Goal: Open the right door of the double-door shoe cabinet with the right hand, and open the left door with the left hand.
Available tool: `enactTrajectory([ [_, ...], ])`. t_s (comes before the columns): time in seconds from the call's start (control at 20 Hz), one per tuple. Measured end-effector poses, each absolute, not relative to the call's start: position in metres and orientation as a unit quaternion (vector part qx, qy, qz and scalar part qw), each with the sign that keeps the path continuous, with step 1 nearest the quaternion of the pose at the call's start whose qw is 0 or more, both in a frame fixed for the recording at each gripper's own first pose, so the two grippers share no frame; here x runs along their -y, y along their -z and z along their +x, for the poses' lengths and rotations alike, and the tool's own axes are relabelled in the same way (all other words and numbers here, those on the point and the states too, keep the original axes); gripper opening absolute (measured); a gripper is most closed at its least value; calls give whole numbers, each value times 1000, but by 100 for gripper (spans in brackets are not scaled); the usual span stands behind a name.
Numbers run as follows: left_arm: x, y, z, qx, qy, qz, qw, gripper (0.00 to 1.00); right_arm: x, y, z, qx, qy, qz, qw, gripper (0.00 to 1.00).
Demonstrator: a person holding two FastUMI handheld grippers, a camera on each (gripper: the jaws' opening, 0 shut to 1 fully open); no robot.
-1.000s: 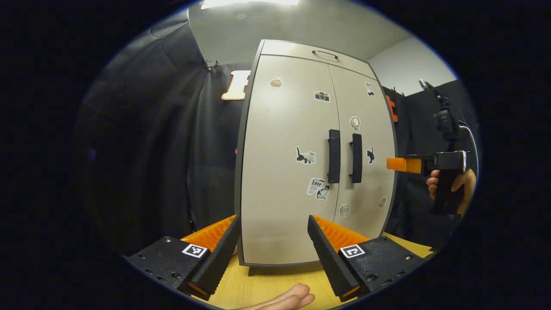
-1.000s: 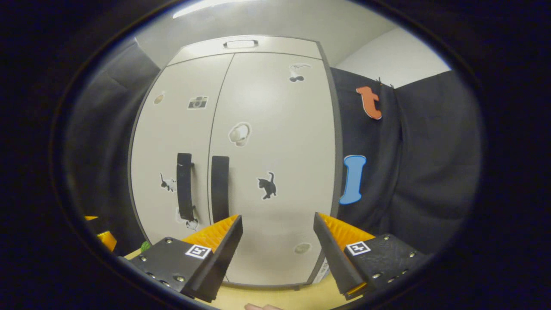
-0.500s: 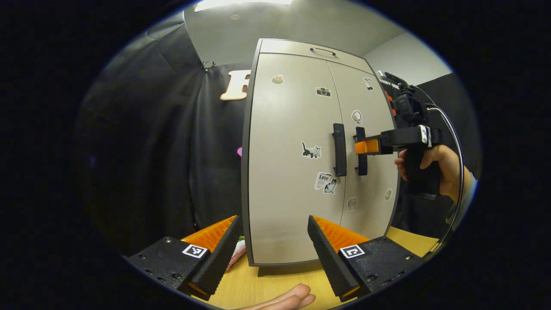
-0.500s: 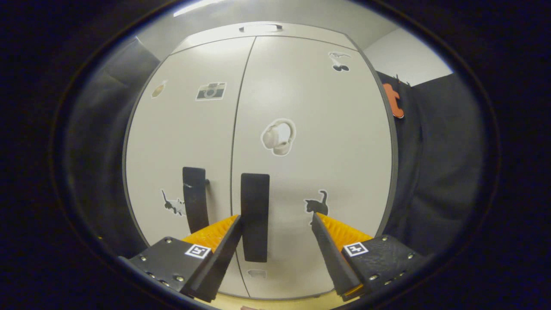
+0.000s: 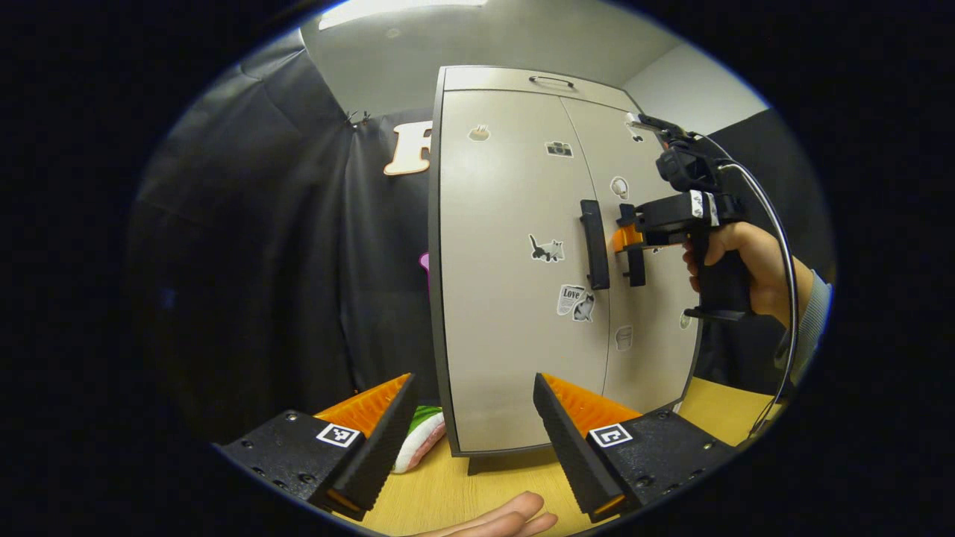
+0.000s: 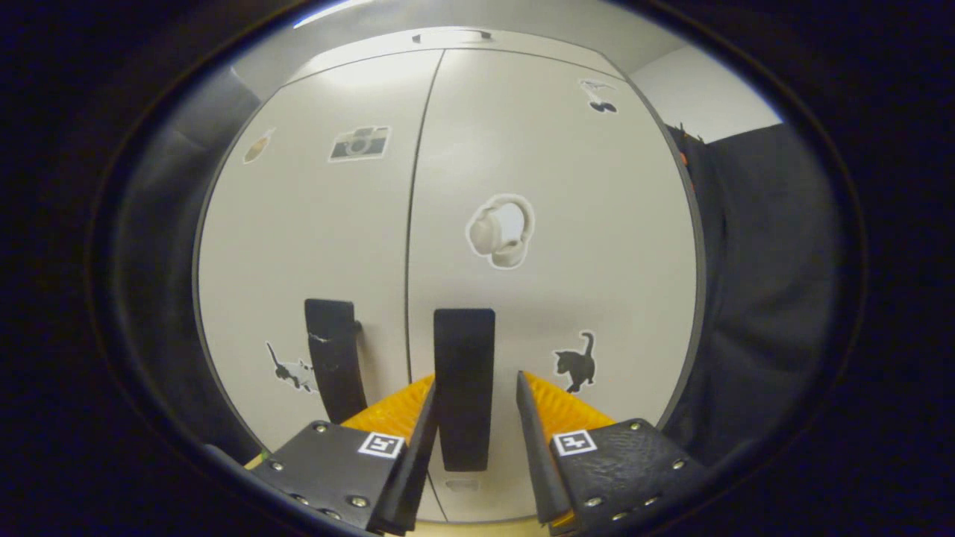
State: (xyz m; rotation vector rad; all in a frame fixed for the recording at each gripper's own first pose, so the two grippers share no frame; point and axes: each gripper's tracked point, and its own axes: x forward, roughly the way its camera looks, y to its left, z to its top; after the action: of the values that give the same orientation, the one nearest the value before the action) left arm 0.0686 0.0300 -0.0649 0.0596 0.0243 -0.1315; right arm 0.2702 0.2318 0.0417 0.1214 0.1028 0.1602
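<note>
Now my right gripper has closed in on right handle; jaws narrowed, straddling it, contact unclear. Both cabinet doors shut. Left gripper waits near, jaws spread, empty. Pull comes next.

Tall pale-grey double-door shoe cabinet w/ dark frame stands upright on a light wooden tabletop, on short dark feet, black cloth wall behind. Both doors shut, thin vertical seam down the middle. Left door: stickers of a camera, a grey cat, a "love" scrap. Right door: headphone sticker up mid, black cat sticker lower. Two black vertical bar handles sit side by side either side of the seam: left handle, right handle. Small dark pull on the top panel. In right gripper view the right handle stands between that gripper's fingers; contact can't tell.
</note>
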Motion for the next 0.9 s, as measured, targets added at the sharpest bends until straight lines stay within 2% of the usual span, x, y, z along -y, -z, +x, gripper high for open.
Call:
enactTrajectory([
  [0.05, -28, 66, 68, -15, 67, 25, 997, 96, -232, -43, 270, -46, -88, 63, 993, 39],
  [0.15, -30, 65, 67, -20, 60, 14, 998, 95, -231, -39, 275, -39, -98, 29, 994, 34],
  [0.2, -32, 64, 67, -21, 53, 8, 998, 95, -232, -42, 268, -42, -104, 27, 993, 27],
  [0.25, -33, 64, 68, -24, 47, 3, 999, 95, -233, -41, 266, -50, -114, 41, 991, 25],
  [0.35, -35, 63, 68, -26, 39, -2, 999, 96, -231, -42, 263, -56, -132, 49, 988, 16],
  [0.9, -16, 53, 60, -28, 27, -6, 999, 96, -214, -49, 237, -57, -208, 53, 975, 16],
])
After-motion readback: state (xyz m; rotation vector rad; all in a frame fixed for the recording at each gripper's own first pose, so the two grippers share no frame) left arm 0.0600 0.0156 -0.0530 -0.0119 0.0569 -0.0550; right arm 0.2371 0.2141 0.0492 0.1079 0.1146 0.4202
